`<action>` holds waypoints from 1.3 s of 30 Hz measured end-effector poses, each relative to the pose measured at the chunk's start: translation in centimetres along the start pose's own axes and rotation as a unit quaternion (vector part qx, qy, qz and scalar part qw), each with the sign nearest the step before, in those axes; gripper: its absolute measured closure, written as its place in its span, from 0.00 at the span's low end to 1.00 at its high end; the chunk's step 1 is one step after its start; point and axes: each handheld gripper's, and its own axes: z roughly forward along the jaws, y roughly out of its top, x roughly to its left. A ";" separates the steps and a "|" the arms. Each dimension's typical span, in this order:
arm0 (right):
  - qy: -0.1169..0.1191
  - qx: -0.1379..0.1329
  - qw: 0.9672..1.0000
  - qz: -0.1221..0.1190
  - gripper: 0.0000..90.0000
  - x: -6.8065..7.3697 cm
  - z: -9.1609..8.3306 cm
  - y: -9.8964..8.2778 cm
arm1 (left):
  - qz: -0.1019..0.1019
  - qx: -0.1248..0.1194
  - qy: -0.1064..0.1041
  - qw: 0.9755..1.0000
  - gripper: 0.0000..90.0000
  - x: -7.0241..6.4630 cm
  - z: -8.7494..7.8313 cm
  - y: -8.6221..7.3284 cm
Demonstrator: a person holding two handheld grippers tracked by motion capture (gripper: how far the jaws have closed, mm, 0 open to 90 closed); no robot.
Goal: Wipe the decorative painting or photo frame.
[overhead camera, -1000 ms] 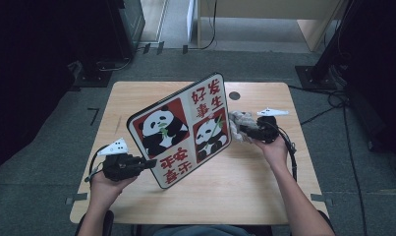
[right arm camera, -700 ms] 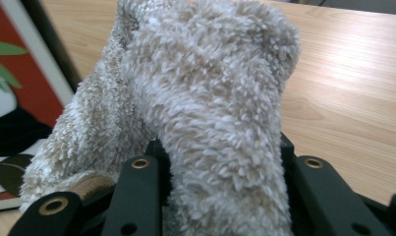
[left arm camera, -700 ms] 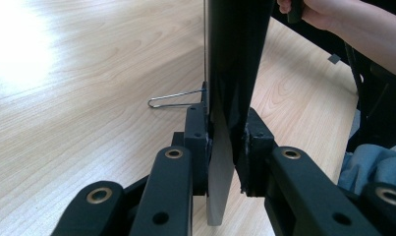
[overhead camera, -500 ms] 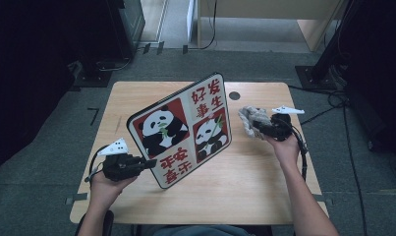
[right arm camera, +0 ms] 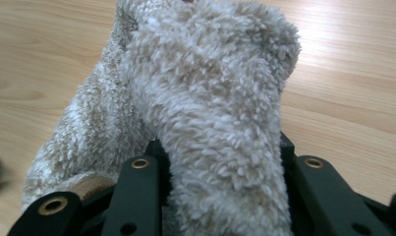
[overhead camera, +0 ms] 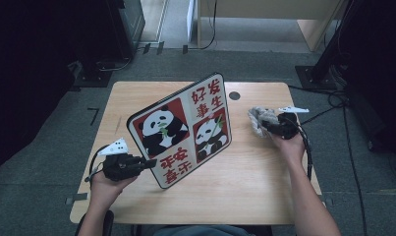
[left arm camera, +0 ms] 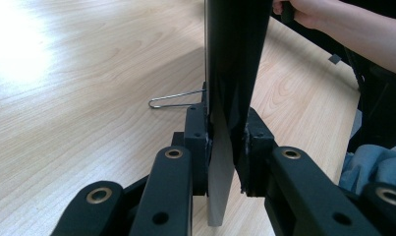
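A flat board (overhead camera: 183, 130) printed with two pandas and red characters stands tilted on the wooden table (overhead camera: 244, 187). My left gripper (overhead camera: 149, 163) is shut on its lower left edge; in the left gripper view the black jaws clamp the dark board (left arm camera: 232, 73) edge-on, with a wire stand (left arm camera: 173, 100) behind it. My right gripper (overhead camera: 263, 125) is shut on a fluffy beige cloth (overhead camera: 260, 118), held to the right of the board. The cloth (right arm camera: 205, 98) bulges up between that gripper's jaws.
A small dark round hole (overhead camera: 234, 95) sits near the table's far edge. Cables (overhead camera: 308, 147) trail from the right gripper over the table's right side. Dark furniture and a stand base (overhead camera: 316, 78) surround the table on the grey floor.
My right gripper has carried the cloth to the right, away from the board's face. The left gripper and the board have stayed where they were.
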 end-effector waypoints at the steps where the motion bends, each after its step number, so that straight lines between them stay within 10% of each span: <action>1: -0.001 0.000 1.000 0.003 0.69 -0.2 0.1 0.0 | 0.000 0.000 0.000 1.000 0.86 0.0 0.0 0.0; 13: -0.011 0.007 1.000 0.003 0.65 -1.0 1.4 -0.8 | 0.000 0.000 0.000 1.000 0.86 0.0 0.0 0.0; 21: -0.016 0.012 1.000 0.003 0.42 -0.8 1.1 -0.6 | 0.000 -0.001 0.000 1.000 0.86 0.0 0.0 0.0; 39: 0.001 -0.043 0.999 -0.011 0.33 2.5 -3.9 0.4 | -0.013 0.000 0.005 1.000 0.87 0.2 -0.1 0.1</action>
